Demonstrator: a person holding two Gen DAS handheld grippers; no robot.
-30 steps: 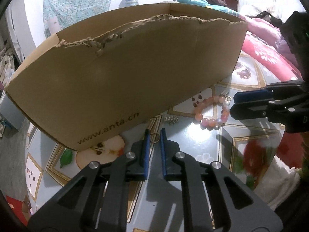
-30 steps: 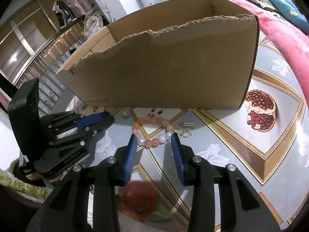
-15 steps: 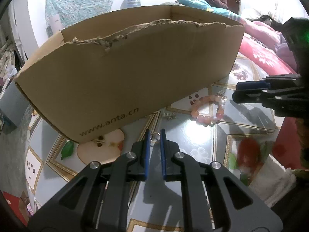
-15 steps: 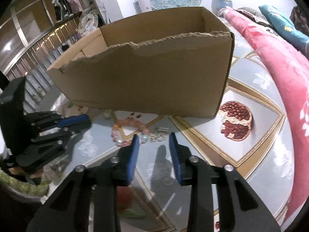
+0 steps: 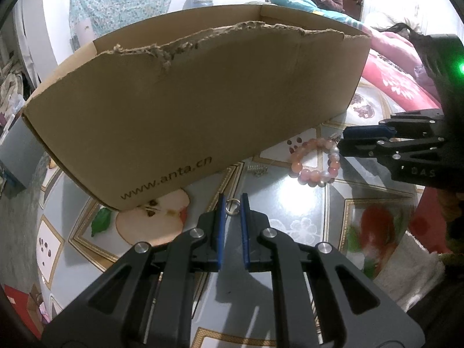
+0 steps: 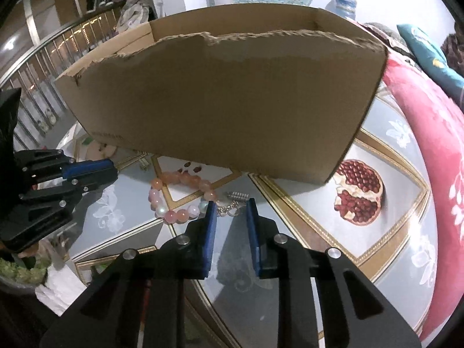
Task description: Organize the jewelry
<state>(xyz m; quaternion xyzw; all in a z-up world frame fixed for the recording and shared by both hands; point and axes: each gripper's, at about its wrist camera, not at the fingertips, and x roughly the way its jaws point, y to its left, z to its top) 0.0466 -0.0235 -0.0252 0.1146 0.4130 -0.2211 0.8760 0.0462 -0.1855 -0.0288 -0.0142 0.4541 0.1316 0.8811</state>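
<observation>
Closing its blue-padded jaws, the right gripper (image 6: 230,203) narrows around the silver clasp chain (image 6: 230,210) of the pink bead bracelet (image 6: 179,194), jaws that a second earlier stood wider beside the beads; the pads do not yet look to be pressing, so the pick-up seems about to begin. The chain lies between the fingertips, the beads just left of the left-hand pad, a small metal spring (image 6: 239,195) just beyond. The left gripper (image 5: 232,204) stays nearly shut on a small silver ring (image 5: 233,206) at its fingertips. Behind both stands the cardboard box (image 5: 188,110) on the fruit-patterned tabletop (image 6: 391,232).
</observation>
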